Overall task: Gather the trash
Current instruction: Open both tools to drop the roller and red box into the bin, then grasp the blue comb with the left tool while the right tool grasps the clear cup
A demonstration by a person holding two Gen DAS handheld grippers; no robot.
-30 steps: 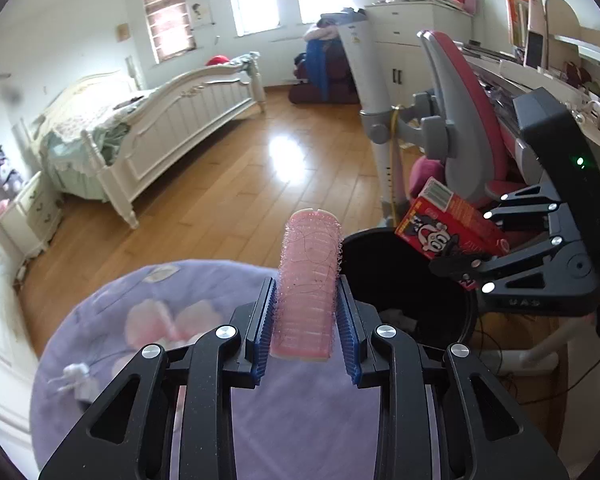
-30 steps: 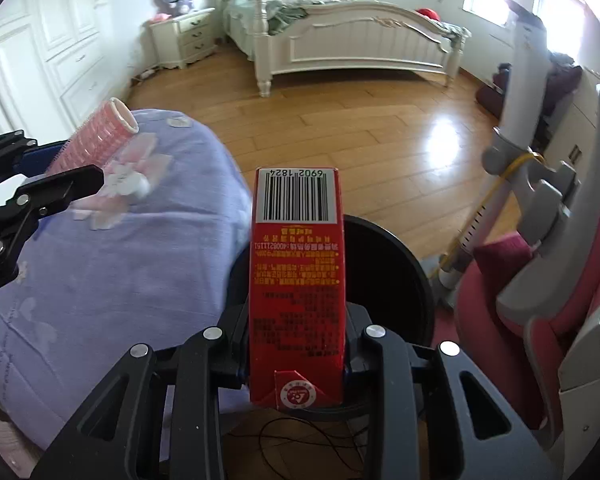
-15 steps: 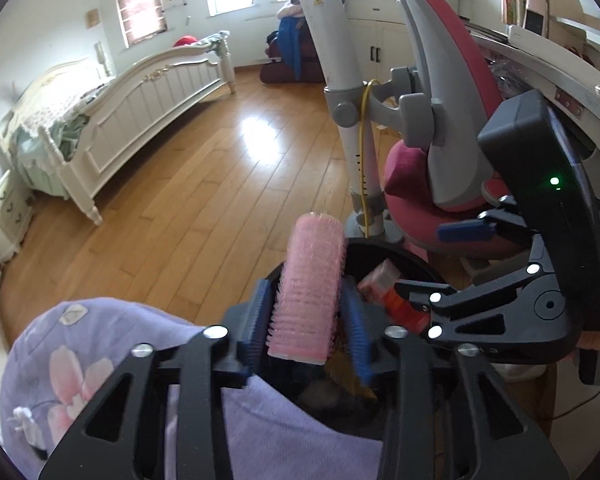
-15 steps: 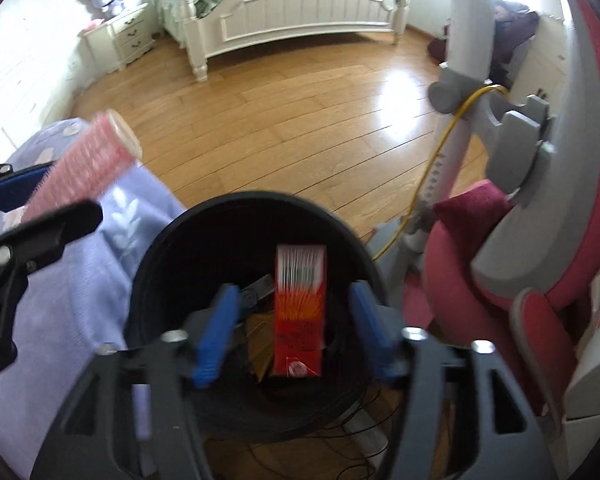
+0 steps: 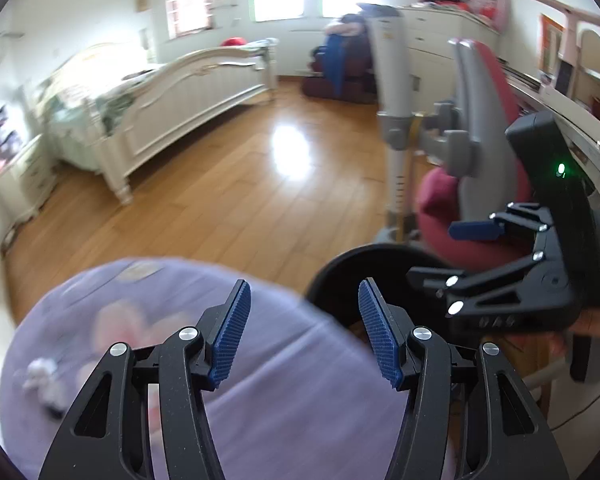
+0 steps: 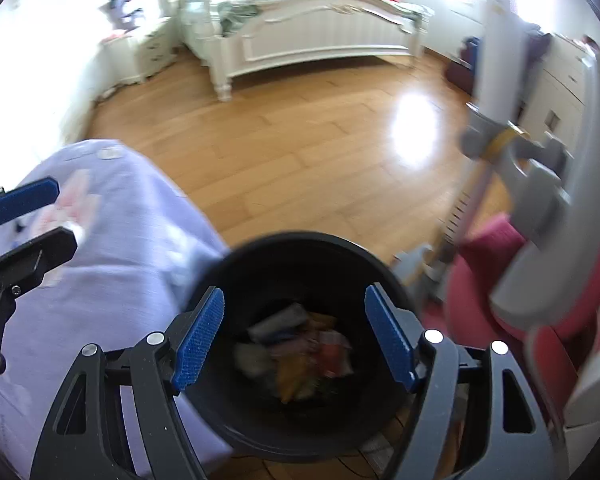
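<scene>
A black round trash bin (image 6: 300,248) stands on the floor beside the lilac-covered table (image 6: 140,240); its rim also shows in the left wrist view (image 5: 340,264). Mixed trash (image 6: 300,352) lies blurred in its bottom. My right gripper (image 6: 296,332) is open and empty, right above the bin's mouth. My left gripper (image 5: 304,328) is open and empty over the lilac cloth (image 5: 280,400) at the bin's left edge. The right gripper also shows at the right in the left wrist view (image 5: 484,256). A small white scrap (image 5: 42,372) lies on the cloth at the left.
A red and grey desk chair (image 6: 540,280) stands close to the right of the bin, with a grey pole (image 5: 396,120) beside it. A white bed (image 5: 172,92) and a nightstand (image 6: 140,56) stand across the wooden floor (image 5: 240,200). A desk (image 5: 588,136) runs along the right.
The right gripper dropped the red carton into the bin. The left gripper opened and let go of the pink hair roller, then drew back over the cloth. Both are now empty.
</scene>
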